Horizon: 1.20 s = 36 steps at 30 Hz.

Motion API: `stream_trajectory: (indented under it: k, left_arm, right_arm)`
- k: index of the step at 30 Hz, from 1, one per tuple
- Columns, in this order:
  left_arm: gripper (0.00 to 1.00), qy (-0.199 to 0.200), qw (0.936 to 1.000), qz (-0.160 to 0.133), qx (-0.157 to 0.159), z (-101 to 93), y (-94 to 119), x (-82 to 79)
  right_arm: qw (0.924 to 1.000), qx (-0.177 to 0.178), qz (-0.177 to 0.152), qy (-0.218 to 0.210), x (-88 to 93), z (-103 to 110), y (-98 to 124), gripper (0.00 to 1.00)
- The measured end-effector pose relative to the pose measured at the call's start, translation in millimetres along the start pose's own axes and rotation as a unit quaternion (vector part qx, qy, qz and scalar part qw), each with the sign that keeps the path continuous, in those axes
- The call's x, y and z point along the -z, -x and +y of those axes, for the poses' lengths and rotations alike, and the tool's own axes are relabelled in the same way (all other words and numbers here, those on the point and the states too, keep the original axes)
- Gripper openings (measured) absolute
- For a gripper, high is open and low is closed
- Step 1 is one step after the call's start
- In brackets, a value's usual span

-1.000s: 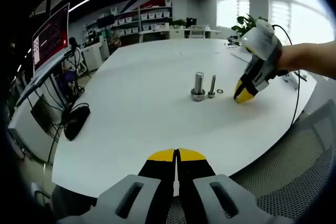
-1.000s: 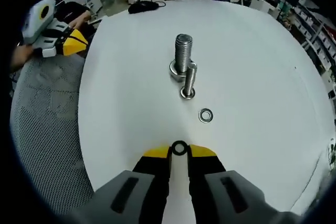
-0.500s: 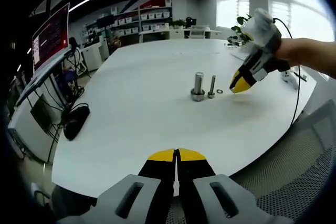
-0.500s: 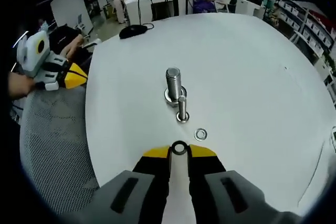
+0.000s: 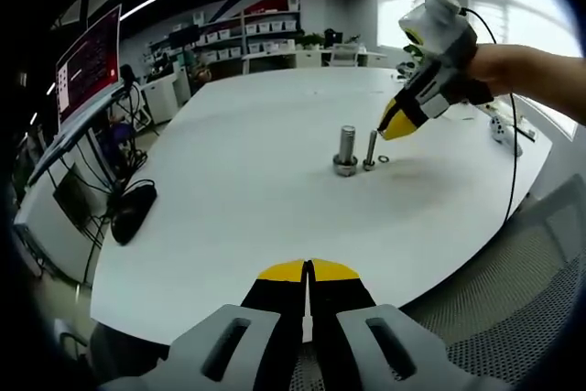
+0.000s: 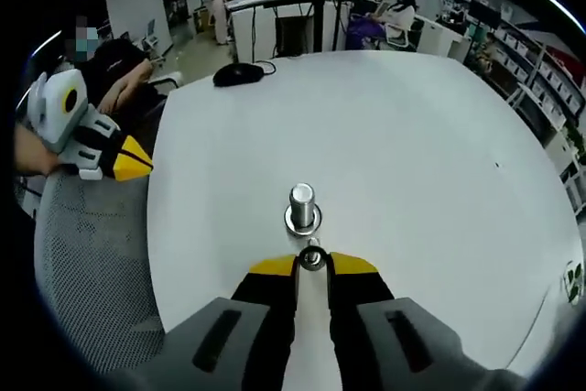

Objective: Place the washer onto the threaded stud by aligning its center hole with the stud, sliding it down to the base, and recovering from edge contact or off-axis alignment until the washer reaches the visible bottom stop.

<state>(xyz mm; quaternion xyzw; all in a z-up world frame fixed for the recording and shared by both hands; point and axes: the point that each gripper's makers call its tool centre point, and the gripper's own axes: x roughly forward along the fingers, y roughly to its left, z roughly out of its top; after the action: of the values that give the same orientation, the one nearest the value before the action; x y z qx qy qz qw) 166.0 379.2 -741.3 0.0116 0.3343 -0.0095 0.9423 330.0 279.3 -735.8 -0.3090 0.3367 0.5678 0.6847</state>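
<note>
On the white table (image 5: pixel 238 190) stand a thick threaded stud (image 5: pixel 345 149) and, just to its right, a thin stud (image 5: pixel 370 150). A loose washer (image 5: pixel 384 160) lies beside the thin one. My right gripper (image 5: pixel 388 130) hovers with its yellow tips just above and right of the thin stud. In the right gripper view it (image 6: pixel 312 263) is shut on a small washer (image 6: pixel 312 259), held right in front of the thick stud (image 6: pixel 301 207); the thin stud is mostly hidden behind the tips. My left gripper (image 5: pixel 309 268) is shut and holds nothing, near the table's front edge.
A black mouse (image 5: pixel 133 210) with its cable lies at the table's left end. A mesh chair (image 5: pixel 513 309) stands past the near right edge. My left gripper (image 6: pixel 128 158) and its hand sit off the table over the chair (image 6: pixel 82 254). Desks, a monitor (image 5: pixel 87 61) and people are beyond.
My right gripper has risen and moved in from right of the studs to just over the thin stud, still shut on its washer. The left gripper has stayed put.
</note>
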Motion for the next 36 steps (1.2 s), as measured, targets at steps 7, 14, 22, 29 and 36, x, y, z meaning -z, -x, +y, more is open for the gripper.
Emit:
stream_trajectory:
  k: [7, 14, 22, 29, 36]
  left_arm:
    - [0.00, 0.000, 1.0000, -0.002, 0.000, 0.1, -0.2, -0.5]
    - [0.00, 0.000, 1.0000, -0.003, 0.000, 0.3, -0.1, -0.7]
    - [0.00, 0.001, 1.0000, -0.005, 0.000, 0.3, 0.0, -1.3]
    - [0.00, 0.002, 1.0000, -0.004, -0.002, 0.9, 0.0, -0.8]
    - [0.00, 0.002, 1.0000, -0.005, -0.001, 0.8, 0.0, -1.2]
  right_arm:
    - [0.9998, -0.002, 0.010, 0.019, -4.8, 2.2, -3.7, 0.14]
    - [0.9990, -0.006, 0.022, 0.037, -2.7, 1.0, -3.6, 0.14]
    - [0.9968, -0.013, 0.042, 0.067, -4.4, -0.2, -5.1, 0.14]
    - [0.9905, -0.017, 0.074, 0.115, -4.3, -2.4, -8.8, 0.14]
    - [0.9835, -0.024, 0.106, 0.145, 3.7, 1.5, -16.5, 0.14]
